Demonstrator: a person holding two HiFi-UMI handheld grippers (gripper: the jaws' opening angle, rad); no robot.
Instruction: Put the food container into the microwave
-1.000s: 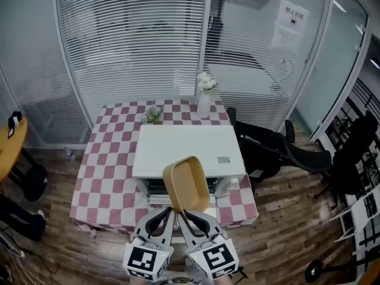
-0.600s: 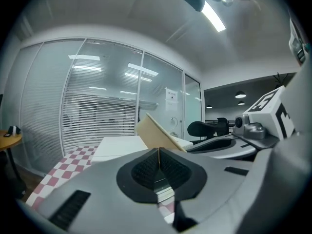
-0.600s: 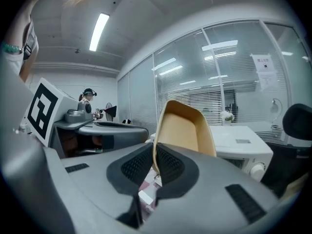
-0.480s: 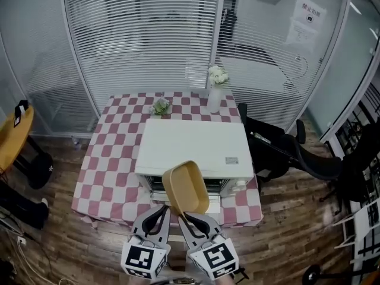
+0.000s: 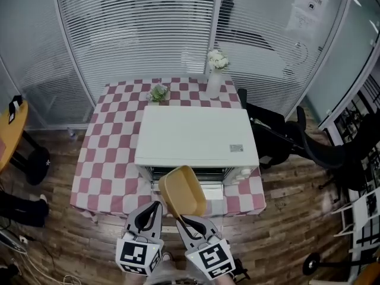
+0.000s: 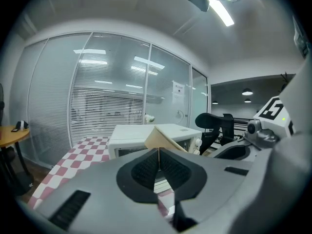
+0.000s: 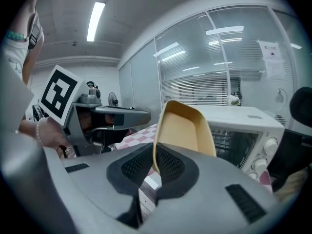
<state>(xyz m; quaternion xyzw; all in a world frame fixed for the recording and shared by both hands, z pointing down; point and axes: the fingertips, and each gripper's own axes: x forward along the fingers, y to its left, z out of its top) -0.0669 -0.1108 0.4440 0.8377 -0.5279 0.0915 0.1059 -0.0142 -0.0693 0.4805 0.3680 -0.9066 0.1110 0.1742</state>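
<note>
A white microwave (image 5: 196, 136) stands on a red-and-white checked table (image 5: 107, 165), with its door folded down and its dark cavity facing me. The tan food container (image 5: 183, 190) hangs tilted in front of that opening. My right gripper (image 5: 181, 218) is shut on the container's near rim, also visible in the right gripper view (image 7: 155, 152) with the container (image 7: 185, 130) rising above the pads and the microwave (image 7: 243, 126) beyond. My left gripper (image 5: 155, 206) sits just left of the container with its jaws together, and in its own view (image 6: 158, 152) nothing lies between the pads.
A white vase of flowers (image 5: 215, 70) and a small potted plant (image 5: 159, 92) stand at the table's far edge. Black office chairs (image 5: 279, 138) crowd the right side. A round yellow table (image 5: 9, 135) is at the left. A glass wall with blinds runs behind.
The container and both grippers have dropped lower, towards the microwave's open front. The left gripper now sits slightly apart from the container.
</note>
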